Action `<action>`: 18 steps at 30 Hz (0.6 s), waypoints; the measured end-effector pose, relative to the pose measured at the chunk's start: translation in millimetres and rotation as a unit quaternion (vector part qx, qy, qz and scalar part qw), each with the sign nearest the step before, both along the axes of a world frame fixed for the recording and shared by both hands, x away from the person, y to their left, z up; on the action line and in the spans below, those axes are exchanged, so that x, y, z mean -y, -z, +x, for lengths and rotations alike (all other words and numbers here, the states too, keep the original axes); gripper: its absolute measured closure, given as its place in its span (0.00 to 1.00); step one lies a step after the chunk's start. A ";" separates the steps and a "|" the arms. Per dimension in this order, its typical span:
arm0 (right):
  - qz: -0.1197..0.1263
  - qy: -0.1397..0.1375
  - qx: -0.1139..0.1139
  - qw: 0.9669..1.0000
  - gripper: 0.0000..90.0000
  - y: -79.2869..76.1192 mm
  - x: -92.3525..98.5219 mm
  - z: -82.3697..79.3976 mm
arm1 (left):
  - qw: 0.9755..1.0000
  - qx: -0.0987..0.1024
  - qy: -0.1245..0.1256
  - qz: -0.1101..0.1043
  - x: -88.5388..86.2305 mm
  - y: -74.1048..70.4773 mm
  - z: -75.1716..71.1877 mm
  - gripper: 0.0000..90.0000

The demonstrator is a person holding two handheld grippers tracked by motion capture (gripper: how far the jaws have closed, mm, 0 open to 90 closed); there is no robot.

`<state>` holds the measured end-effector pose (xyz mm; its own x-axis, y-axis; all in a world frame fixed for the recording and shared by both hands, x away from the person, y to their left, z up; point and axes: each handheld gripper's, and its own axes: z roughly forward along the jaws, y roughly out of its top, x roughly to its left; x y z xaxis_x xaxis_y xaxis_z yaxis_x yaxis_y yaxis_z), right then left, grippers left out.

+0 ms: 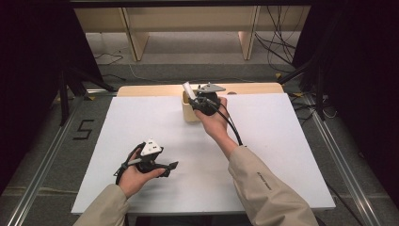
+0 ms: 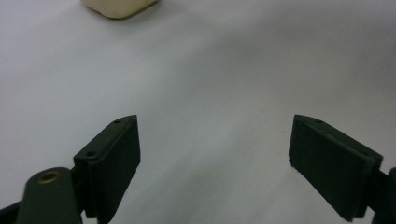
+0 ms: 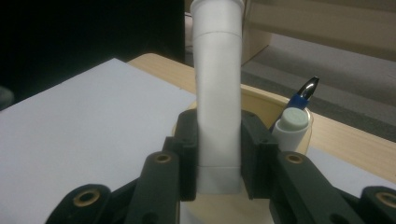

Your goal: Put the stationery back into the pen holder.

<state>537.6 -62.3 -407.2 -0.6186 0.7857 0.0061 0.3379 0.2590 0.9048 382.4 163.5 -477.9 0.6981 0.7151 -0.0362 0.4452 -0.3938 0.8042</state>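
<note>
- Counter [image 1: 141, 122], white sheet on top, wood edge at far side.
- Beige holder cup [image 1: 189, 112] near far edge; blue pen [image 3: 301, 95] and a capped marker [image 3: 290, 128] inside.
- Right gripper [image 3: 218, 154] clamped on white tube [image 3: 218, 93], upright over the cup.
- Left gripper [image 2: 215, 154] jaws apart, empty, low over near-left counter.

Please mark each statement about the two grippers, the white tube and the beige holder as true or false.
1. The right gripper is clamped on the white cylindrical tube. True.
2. The left gripper holds a pen. False: its jaws stand open over the white table sheet, nothing between them.
3. A blue pen with a metal clip stands in the beige rounded holder. True.
4. The holder lies tipped over. False: it stands upright.
</note>
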 end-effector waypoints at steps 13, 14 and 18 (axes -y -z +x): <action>-0.005 0.012 -0.002 1.000 0.79 1.1 -5.7 6.7 | 1.000 0.001 0.000 0.001 -0.7 -0.3 0.1 0.18; -0.005 0.012 -0.002 1.000 0.79 1.4 -5.8 7.4 | 1.000 0.000 0.000 0.001 -0.6 -0.3 0.1 0.18; -0.005 0.012 -0.003 1.000 0.79 1.2 -6.5 8.8 | 1.000 0.000 0.001 0.001 -0.2 -0.2 0.1 0.18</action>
